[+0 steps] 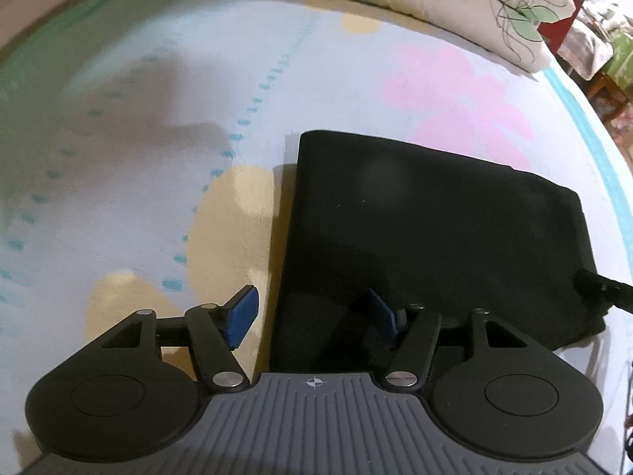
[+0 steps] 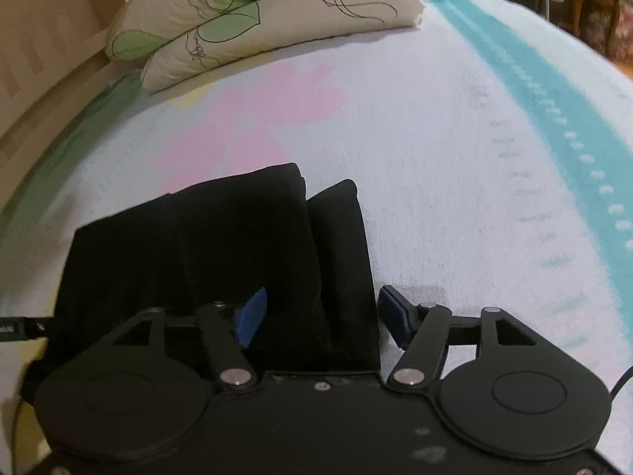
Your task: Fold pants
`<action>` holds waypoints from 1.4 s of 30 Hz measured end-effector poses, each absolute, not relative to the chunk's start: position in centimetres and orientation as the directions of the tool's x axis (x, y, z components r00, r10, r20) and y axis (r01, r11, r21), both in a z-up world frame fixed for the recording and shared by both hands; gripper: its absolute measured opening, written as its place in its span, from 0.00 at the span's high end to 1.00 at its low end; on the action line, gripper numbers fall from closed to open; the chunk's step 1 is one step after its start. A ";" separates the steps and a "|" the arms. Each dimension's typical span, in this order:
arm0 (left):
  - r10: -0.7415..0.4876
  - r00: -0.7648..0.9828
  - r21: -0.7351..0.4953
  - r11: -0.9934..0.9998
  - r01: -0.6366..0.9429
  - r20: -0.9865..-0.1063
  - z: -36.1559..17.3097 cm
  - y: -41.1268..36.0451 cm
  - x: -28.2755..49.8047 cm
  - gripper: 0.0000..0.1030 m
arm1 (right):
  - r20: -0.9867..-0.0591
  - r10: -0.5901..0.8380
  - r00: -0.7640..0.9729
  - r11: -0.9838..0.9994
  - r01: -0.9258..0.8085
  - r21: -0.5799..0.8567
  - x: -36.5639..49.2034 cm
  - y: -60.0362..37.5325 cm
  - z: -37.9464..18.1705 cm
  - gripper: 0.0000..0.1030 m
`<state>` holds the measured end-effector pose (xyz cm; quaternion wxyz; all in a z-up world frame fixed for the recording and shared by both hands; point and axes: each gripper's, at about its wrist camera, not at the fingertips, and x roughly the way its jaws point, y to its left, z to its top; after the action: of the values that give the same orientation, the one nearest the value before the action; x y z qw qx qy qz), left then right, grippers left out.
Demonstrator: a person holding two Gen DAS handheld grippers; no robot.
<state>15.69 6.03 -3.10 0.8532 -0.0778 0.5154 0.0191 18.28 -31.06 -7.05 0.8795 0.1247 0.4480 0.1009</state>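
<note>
Now the pants (image 1: 427, 229) lie folded on the bed (image 1: 158, 138), both the left gripper (image 1: 312, 322) and right gripper (image 2: 322, 316) spread, straddling its edges; a careless withdrawal could snag and undo the fold.

Pale patterned bedsheet (image 2: 435, 166), leaf-print pillows (image 2: 253, 19) stacked, dim wooden furniture (image 1: 609, 91) beyond

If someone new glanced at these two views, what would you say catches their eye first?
Most striking are the black pants, folded into a compact rectangle on the pale bedsheet with its pink and yellow blotches. Each pair of tongs stands open at a near corner of the bundle, the left tongs and the right tongs. Behind, a leaf-printed pillow lies at the head of the bed.
</note>
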 end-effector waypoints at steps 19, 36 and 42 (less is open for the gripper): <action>-0.154 0.477 -0.173 0.985 0.003 -0.865 -4.7 5.7 18.4 0.02 | -0.669 0.503 0.547 0.861 -0.255 0.439 20.0 -32.5 -8.5 0.31; -0.042 0.646 -0.091 0.995 -0.042 -0.762 2.4 5.7 15.1 0.89 | -0.591 0.495 0.637 0.868 -0.385 0.312 17.5 -26.5 0.0 0.76; 0.112 0.707 -0.010 0.986 -0.166 -0.699 5.6 10.4 15.2 0.90 | -0.538 0.601 0.592 0.799 -0.465 0.381 20.1 -20.0 1.5 0.76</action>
<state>15.21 10.42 5.56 0.9230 -0.0360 0.3756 0.0752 20.07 -20.05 1.52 0.8864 0.1005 0.3373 0.3007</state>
